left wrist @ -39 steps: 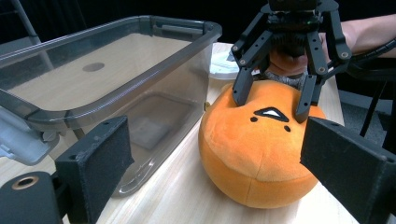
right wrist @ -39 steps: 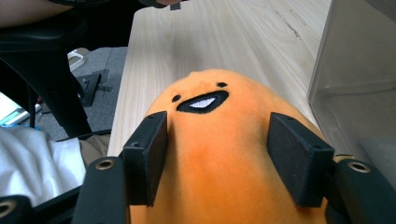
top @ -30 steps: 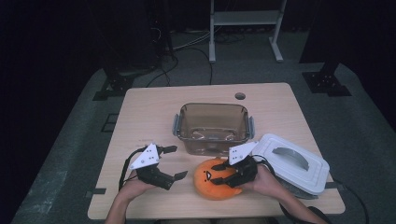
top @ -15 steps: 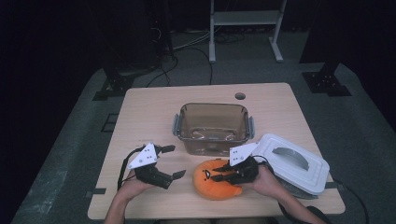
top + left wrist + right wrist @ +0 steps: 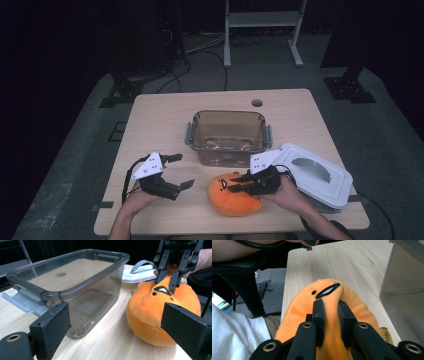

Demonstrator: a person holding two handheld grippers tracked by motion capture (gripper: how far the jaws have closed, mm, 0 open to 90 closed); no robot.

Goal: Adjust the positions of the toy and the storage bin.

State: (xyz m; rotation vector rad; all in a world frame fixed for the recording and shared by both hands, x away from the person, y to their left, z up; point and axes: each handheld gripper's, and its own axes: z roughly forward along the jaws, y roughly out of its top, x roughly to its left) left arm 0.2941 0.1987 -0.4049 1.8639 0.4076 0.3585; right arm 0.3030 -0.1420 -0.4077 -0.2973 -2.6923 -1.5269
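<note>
my right hand-held gripper has just closed, pinching the round orange plush toy on the worktop, left hand-held gripper open; the clear brown plastic bin awaits.

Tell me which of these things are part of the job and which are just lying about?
In the job:
- orange plush toy, pinched by the right hand-held gripper, whose jaws have just closed on it
- clear tub, open beside it

Lying about:
- white lid, flat on the table
- left hand-held gripper, open, holding nothing
</note>
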